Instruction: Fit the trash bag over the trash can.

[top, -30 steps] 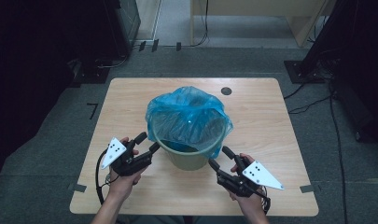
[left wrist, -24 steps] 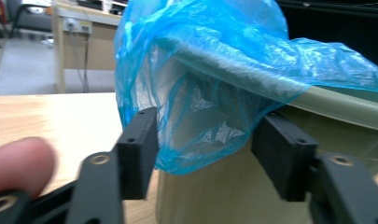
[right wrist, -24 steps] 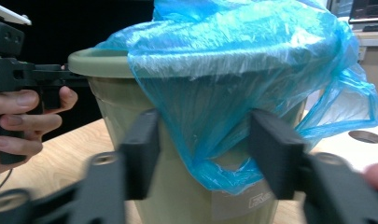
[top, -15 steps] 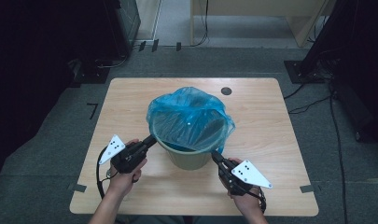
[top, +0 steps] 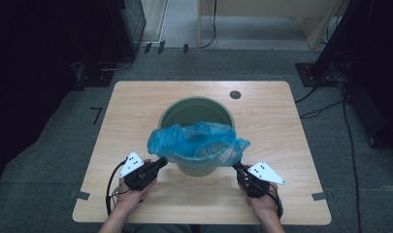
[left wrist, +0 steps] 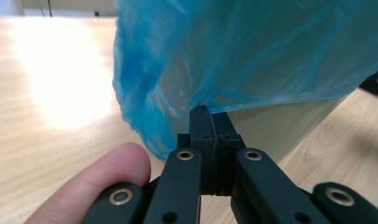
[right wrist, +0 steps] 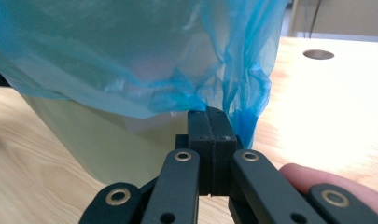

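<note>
A pale green bin (top: pixel 196 109) stands mid-table. A blue plastic bag (top: pixel 199 141) hangs over its near half, and the far rim is bare. My left gripper (top: pixel 161 162) is at the bin's near left, shut on the bag's edge. My right gripper (top: pixel 237 168) is at the near right, shut on the opposite edge. In the left gripper view the jaws (left wrist: pixel 213 116) pinch the bag (left wrist: pixel 252 51) against the bin wall (left wrist: pixel 280 126). The right gripper view has the jaws (right wrist: pixel 208 116) closed on the bag (right wrist: pixel 130 51) in front of the bin (right wrist: pixel 98 140).
The wooden table (top: pixel 136 107) has a round cable hole (top: pixel 235 94) at the back right. Grey tape tabs (top: pixel 80 195) mark its near corners. Dark cabinets and cables lie on the floor beyond and beside the table.
The bag covered the whole bin mouth before. Now it is drawn toward me, baring the far rim. Both grippers stay shut on its edge and have shifted slightly nearer.
</note>
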